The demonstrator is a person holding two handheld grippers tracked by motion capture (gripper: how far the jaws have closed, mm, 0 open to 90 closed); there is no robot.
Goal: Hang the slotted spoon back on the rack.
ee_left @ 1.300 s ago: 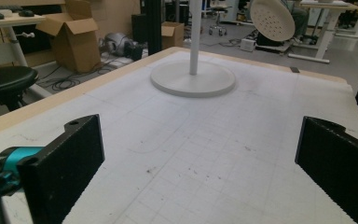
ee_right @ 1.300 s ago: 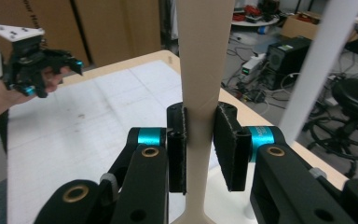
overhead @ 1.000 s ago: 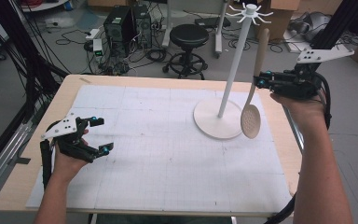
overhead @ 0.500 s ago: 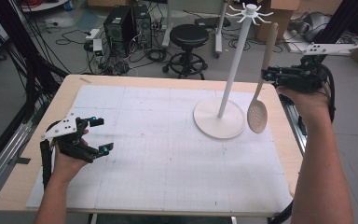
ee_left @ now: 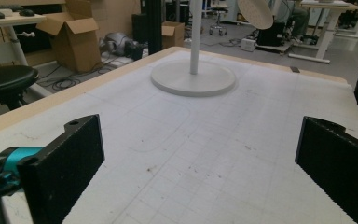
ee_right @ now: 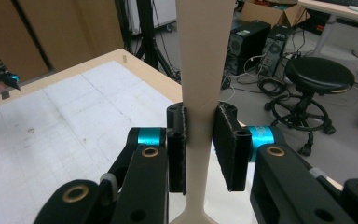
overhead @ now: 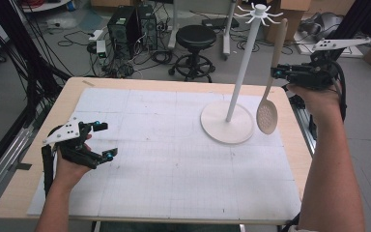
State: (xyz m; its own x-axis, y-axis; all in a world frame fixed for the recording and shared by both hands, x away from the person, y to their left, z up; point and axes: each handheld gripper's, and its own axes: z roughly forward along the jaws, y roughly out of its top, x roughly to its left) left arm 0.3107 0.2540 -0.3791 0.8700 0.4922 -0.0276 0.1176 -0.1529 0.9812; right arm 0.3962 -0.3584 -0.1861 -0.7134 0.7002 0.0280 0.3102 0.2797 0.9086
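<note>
The right claw (overhead: 276, 73) is clamping the handle of a slotted spoon (overhead: 267, 115), which is hanging bowl-down in the air just beside the white hook stand (overhead: 241, 72) at the far right of the surface (overhead: 140, 193). The left claw (overhead: 104, 140) is resting wide open and empty near the left edge. Since the grip is sitting mid-handle, the spoon is likely to pivot, and its bowl may be knocking the pole or missing a hook (overhead: 270, 13).
</note>
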